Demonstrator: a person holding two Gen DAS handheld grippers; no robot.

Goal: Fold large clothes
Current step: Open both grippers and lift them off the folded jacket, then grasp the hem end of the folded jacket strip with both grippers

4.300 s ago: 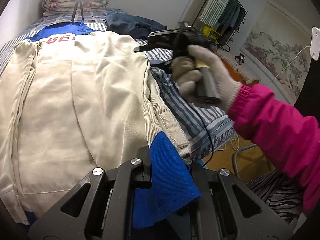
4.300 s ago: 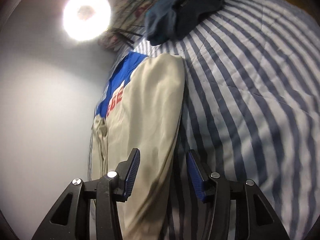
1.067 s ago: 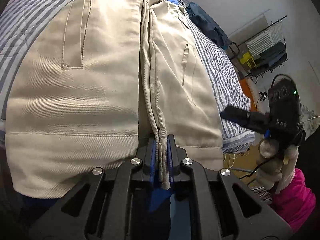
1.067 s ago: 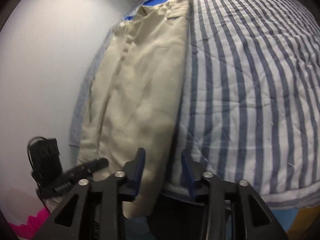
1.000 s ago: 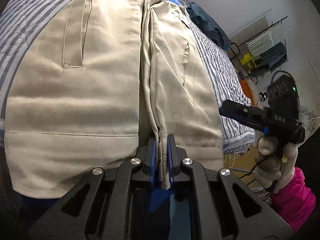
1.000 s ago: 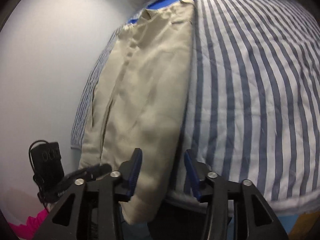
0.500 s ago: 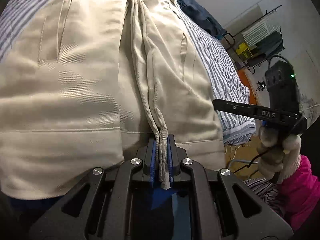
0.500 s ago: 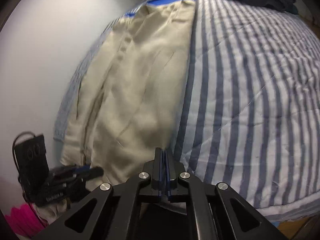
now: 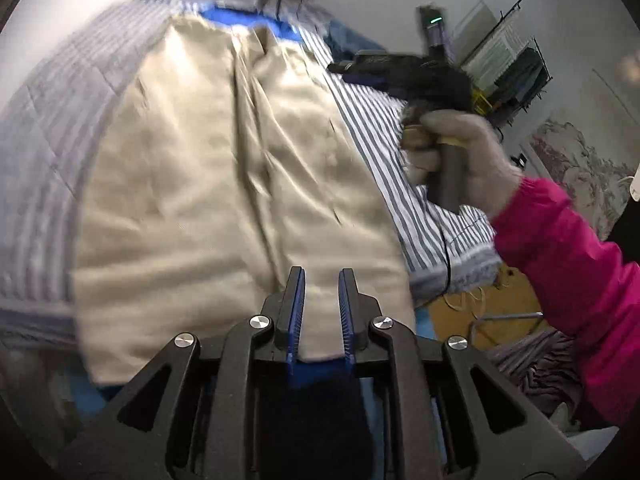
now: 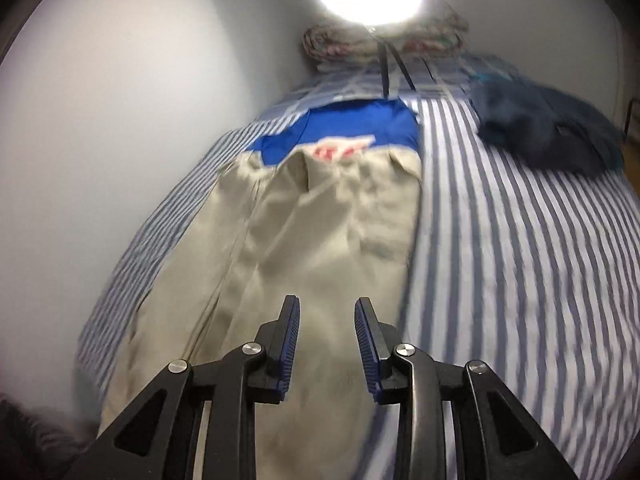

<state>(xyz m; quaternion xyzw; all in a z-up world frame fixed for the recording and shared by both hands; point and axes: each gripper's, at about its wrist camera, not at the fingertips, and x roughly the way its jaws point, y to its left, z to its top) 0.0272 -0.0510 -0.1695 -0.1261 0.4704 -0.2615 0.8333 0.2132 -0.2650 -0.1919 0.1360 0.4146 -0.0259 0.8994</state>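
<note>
In the left wrist view, the beige jacket is seen spread lengthwise on the striped bed, with a blue garment beyond its far end. The left gripper is held above the near hem of the jacket; its jaws have just been opening and are now slightly apart, with no cloth pressed between them. To the right of the jacket, the right gripper is held by a gloved hand in a pink sleeve.

In the right wrist view, the jacket is seen along the left side of the bed, near the wall. The jaws of the right gripper have just been opening and are apart above the jacket, holding nothing. A dark garment lies far right of the jacket.
</note>
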